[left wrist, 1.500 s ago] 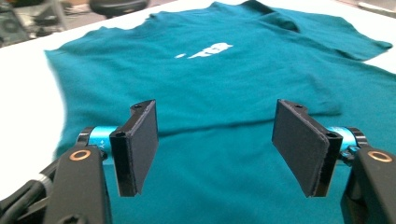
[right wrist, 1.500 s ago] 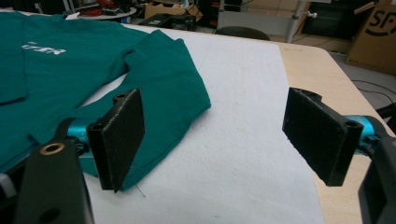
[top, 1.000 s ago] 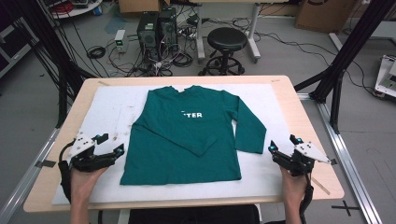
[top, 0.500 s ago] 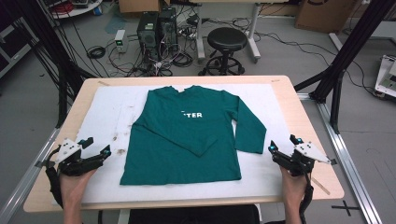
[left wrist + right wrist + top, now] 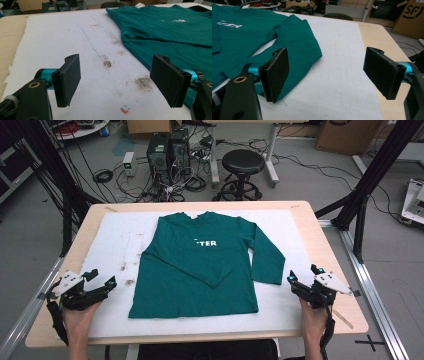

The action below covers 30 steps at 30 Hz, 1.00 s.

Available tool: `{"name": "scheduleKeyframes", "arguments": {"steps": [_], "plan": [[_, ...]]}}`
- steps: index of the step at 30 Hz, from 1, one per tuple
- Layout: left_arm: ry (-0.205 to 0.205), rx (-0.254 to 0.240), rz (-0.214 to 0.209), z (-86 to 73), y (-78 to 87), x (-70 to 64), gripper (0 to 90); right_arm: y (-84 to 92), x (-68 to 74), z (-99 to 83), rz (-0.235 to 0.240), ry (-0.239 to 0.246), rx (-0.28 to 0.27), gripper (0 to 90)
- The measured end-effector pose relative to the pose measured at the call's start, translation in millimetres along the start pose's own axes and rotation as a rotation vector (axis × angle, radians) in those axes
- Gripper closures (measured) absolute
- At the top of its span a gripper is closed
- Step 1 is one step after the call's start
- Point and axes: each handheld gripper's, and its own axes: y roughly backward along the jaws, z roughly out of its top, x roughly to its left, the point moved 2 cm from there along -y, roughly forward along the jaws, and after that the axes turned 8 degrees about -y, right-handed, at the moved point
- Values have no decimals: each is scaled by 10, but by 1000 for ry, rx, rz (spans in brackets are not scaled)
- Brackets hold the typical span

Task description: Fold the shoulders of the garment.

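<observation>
A dark green long-sleeved shirt [image 5: 205,265] with white lettering lies flat on a white mat [image 5: 120,235]. Its left sleeve is folded in across the body. Its right sleeve [image 5: 267,260] lies out toward the right. My left gripper [image 5: 102,277] is open over the mat, a short way left of the shirt's lower left corner. In the left gripper view the left gripper [image 5: 117,80] has nothing between its jaws, and the shirt [image 5: 175,30] lies ahead to the right. My right gripper [image 5: 303,274] is open just right of the sleeve cuff. In the right gripper view the right gripper [image 5: 327,70] is also empty beside the sleeve [image 5: 297,42].
The mat covers most of a wooden table [image 5: 325,250] and carries brown stains [image 5: 143,83] and a blue line near the left gripper. Behind the table stand a black stool [image 5: 243,162], computer cases [image 5: 167,150] and floor cables. Black frame legs [image 5: 362,185] flank the table.
My left gripper has drawn back to the left, away from the shirt's lower left edge. The right gripper and the shirt have stayed where they were.
</observation>
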Motion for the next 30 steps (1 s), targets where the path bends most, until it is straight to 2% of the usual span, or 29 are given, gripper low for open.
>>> {"name": "scheduleKeyframes", "arguments": {"steps": [3, 6, 9, 11, 14, 16, 19, 25, 28, 30], "plan": [[-17, -6, 4, 0, 7, -16, 252, 0, -27, 5, 3, -32, 1, 216], [-13, -7, 7, -1, 6, -13, 253, -19, -45, 16, 11, -45, 19, 215], [-1, -6, 8, -3, 6, -4, 253, -42, -39, 31, 48, -59, 50, 216], [1, -8, 12, -3, 8, -2, 253, -48, -45, 59, 55, -68, 72, 215], [4, -3, 10, -3, 3, 1, 253, -49, -33, 146, 119, -78, 97, 229], [8, -2, 9, -3, 2, 3, 253, -43, 6, 221, 176, -54, 120, 270], [9, -5, 9, -4, 4, 5, 254, -54, 96, 331, 242, 10, 153, 290], [7, -7, 7, -5, 5, 2, 257, -142, 219, 426, 331, 87, 223, 405], [8, -6, 7, -4, 5, 2, 259, -217, 284, 419, 377, 145, 291, 473], [6, -6, 8, -4, 4, 0, 259, -263, 305, 396, 400, 163, 327, 491]]}}
